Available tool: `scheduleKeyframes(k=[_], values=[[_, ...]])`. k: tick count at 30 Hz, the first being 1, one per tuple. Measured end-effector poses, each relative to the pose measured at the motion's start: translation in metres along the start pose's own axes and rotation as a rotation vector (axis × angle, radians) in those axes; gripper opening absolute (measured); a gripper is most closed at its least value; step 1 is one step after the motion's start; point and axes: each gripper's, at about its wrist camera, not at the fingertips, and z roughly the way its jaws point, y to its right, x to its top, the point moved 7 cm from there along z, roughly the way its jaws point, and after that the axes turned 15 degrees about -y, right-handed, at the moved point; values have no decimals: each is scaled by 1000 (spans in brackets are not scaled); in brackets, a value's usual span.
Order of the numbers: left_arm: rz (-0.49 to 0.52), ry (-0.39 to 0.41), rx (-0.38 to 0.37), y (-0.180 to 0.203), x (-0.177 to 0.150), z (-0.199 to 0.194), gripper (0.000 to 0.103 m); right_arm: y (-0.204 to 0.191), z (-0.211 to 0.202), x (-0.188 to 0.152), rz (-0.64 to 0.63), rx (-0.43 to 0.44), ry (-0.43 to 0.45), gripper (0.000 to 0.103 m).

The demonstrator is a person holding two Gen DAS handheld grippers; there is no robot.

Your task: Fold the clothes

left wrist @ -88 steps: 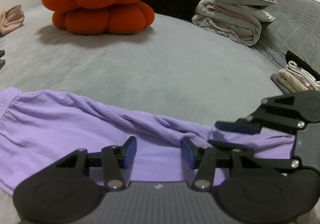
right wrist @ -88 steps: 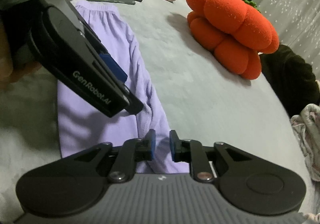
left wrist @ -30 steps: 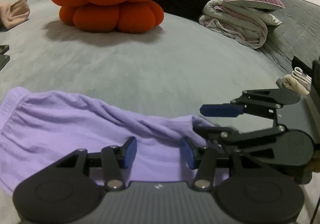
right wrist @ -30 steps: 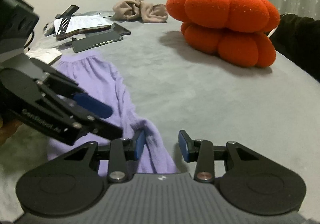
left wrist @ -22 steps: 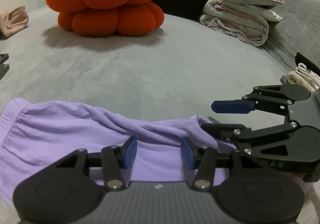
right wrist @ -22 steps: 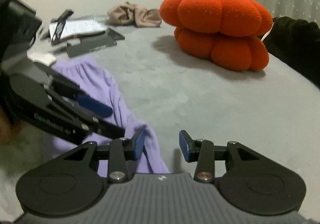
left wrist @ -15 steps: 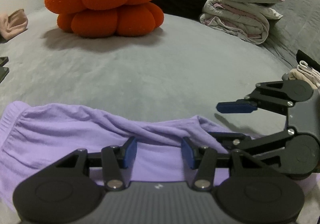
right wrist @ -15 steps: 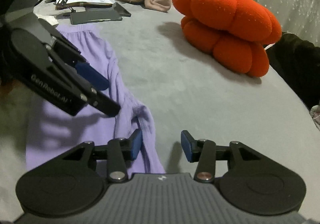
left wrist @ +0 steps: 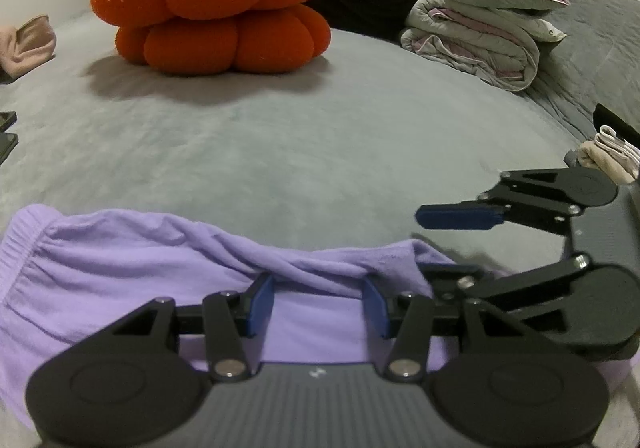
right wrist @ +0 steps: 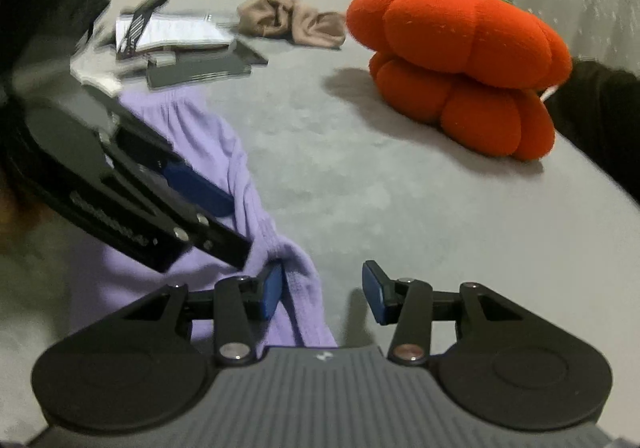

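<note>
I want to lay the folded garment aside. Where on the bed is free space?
The free patch is the grey bedspread between the lilac garment and the orange pumpkin-shaped cushion. It is crowded near the rolled grey quilt and around the dark flat devices.

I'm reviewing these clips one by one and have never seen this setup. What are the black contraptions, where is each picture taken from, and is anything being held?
No robot here: a person holds a two-finger gripper in each hand, each carrying a wide-angle camera looking along its fingers. One picture looks past the left gripper, with the right gripper at its side; the other looks past the right gripper, with the left one at its side. Both hang over a purple garment lying on a grey bed, beside an orange pumpkin cushion, folded bedding and a beige cloth. Both grippers are open; nothing is held yet.
</note>
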Motion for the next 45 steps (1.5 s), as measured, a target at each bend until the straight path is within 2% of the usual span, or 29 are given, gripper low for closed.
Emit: scheduleKeyframes(k=[5,14,23,28,32,38,42,45], values=[[9,6,13,0,2,2,51,10,-9,2,89,30,45,47],[32,16,34,2,4,4,54,28,-3,6,161,-64,56,47],[48,17,47,3,4,5,55,13,-2,-9,-107,-61,-128,48],[58,21,54,4,3,7,56,9,18,3,-171,-11,-132,49],[63,24,56,5,3,7,56,21,24,12,-72,149,-98,49],[59,25,55,5,3,7,57,38,15,13,109,195,-17,49],[62,30,59,7,3,7,59,52,20,9,194,198,-41,49],[60,38,57,8,3,7,60,65,22,14,285,260,-45,49]])
